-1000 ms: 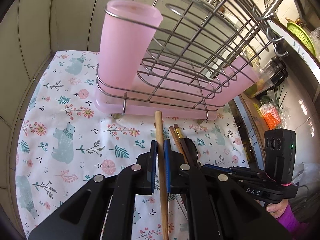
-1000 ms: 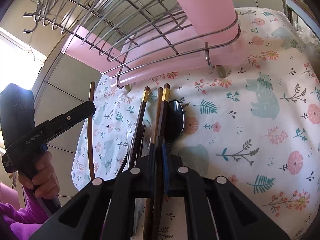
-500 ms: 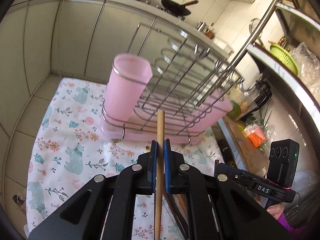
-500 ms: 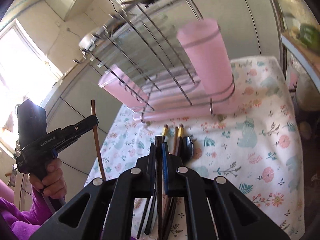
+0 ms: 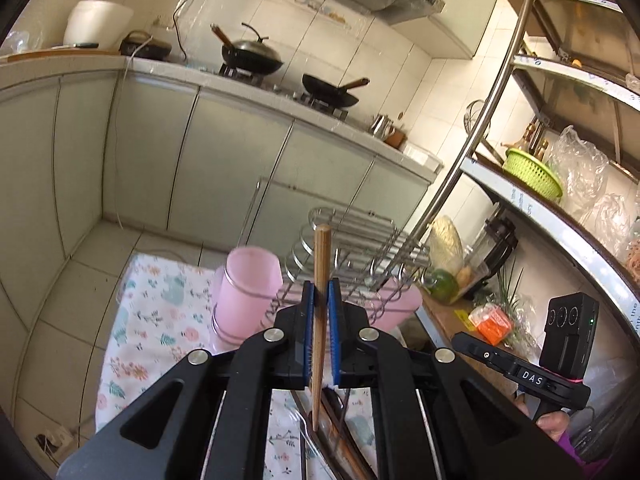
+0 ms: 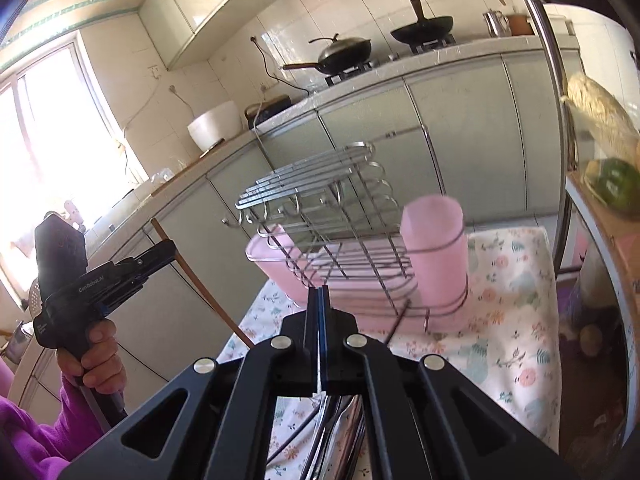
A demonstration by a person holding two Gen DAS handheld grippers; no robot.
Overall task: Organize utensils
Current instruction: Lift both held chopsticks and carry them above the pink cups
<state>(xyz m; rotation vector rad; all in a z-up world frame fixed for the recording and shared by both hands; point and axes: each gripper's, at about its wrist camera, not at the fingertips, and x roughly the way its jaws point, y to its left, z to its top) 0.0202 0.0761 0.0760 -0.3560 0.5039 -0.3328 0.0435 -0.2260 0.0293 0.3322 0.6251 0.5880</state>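
Observation:
My left gripper [image 5: 320, 300] is shut on a wooden chopstick [image 5: 321, 264] and holds it upright, high above the table; it also shows in the right wrist view [image 6: 160, 256] with the chopstick [image 6: 200, 280] slanting down. The pink utensil cup [image 5: 246, 296] stands in the wire dish rack [image 5: 352, 248] below and ahead. My right gripper [image 6: 319, 300] has its jaws pressed together; a thin dark utensil tip [image 6: 396, 320] pokes out beside it, and I cannot tell whether it is held. More utensils [image 5: 340, 432] lie on the floral cloth [image 5: 152, 320].
The rack's pink drip tray [image 6: 280, 264] sits on the cloth [image 6: 512, 320]. Kitchen cabinets and a stove with two pans [image 5: 332, 92] stand behind. A metal shelf with a green basket [image 5: 532, 176] rises at the right.
Both grippers have risen well above the table and tilted up, so the rack now looks small and far. The left one carried the chopstick up with it.

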